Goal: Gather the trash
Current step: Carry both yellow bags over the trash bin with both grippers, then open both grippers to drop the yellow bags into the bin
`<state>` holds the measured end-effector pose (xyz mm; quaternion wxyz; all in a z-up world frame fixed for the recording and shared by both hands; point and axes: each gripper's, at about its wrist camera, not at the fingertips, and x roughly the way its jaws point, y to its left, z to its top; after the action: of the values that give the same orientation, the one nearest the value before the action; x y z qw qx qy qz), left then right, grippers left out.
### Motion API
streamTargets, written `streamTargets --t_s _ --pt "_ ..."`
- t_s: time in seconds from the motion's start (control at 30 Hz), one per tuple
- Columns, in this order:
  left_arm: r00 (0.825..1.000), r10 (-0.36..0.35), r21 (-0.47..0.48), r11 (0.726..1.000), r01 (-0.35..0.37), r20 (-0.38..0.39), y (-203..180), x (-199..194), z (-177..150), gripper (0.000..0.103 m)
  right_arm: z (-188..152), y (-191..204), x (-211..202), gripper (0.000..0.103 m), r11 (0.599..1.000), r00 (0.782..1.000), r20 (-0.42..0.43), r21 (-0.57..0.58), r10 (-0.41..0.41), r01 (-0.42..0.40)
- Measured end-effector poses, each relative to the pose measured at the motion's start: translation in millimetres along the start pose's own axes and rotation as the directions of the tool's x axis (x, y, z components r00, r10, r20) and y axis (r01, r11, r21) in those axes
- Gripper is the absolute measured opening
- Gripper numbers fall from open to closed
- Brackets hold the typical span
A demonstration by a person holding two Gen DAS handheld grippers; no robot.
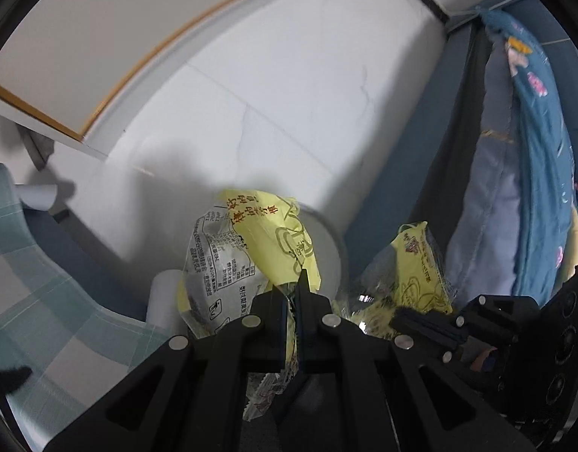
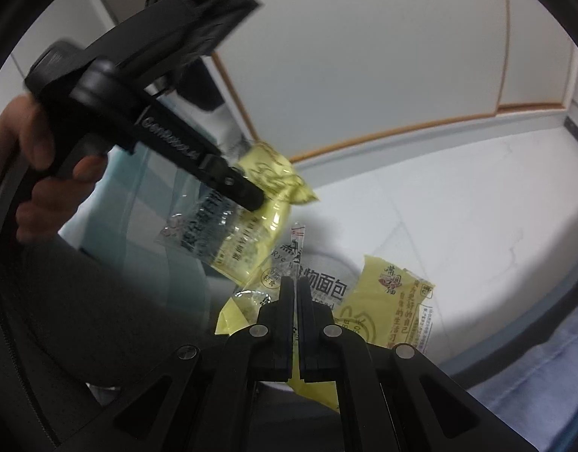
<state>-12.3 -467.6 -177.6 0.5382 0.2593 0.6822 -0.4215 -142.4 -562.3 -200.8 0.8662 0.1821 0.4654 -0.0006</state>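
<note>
Left wrist view: the left hand-held gripper pinches one yellow wrapper, standing upright. Right of it, the right hand-held gripper pinches another wrapper.

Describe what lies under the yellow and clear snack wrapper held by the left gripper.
Under the yellow and clear snack wrapper in the left gripper, a round white bin rim shows. The wrapper covers most of the opening, so the bin's contents cannot be seen.

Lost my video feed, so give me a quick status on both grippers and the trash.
Left hand-held gripper shut on yellow wrapper. Right hand-held gripper shut on second yellow wrapper. Both over white bin. Nothing blocking.
</note>
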Motion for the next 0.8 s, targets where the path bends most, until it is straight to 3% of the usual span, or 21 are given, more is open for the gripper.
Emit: streamTargets --t_s 0.2,0.37,0.53,0.8 --pt "0.995 -0.025 0.053 0.998 0.03 -0.095 5 35 15 0.0 -2 5 24 0.001 0.991 0.99 -0.062 -0.033 0.124 -0.126" --pt "0.991 -0.019 0.064 0.998 0.028 -0.131 14 52 26 0.0 -3 14 42 0.002 0.983 0.977 -0.143 -0.073 0.16 -0.171" --pt "0.986 -0.053 0.064 0.996 0.064 -0.16 25 64 28 0.0 -2 21 64 0.005 0.967 0.946 -0.241 -0.078 0.216 -0.241" --pt "0.975 -0.094 0.032 0.994 0.102 -0.204 35 76 30 0.0 6 12 102 0.005 0.971 0.897 -0.391 -0.028 0.208 -0.237"
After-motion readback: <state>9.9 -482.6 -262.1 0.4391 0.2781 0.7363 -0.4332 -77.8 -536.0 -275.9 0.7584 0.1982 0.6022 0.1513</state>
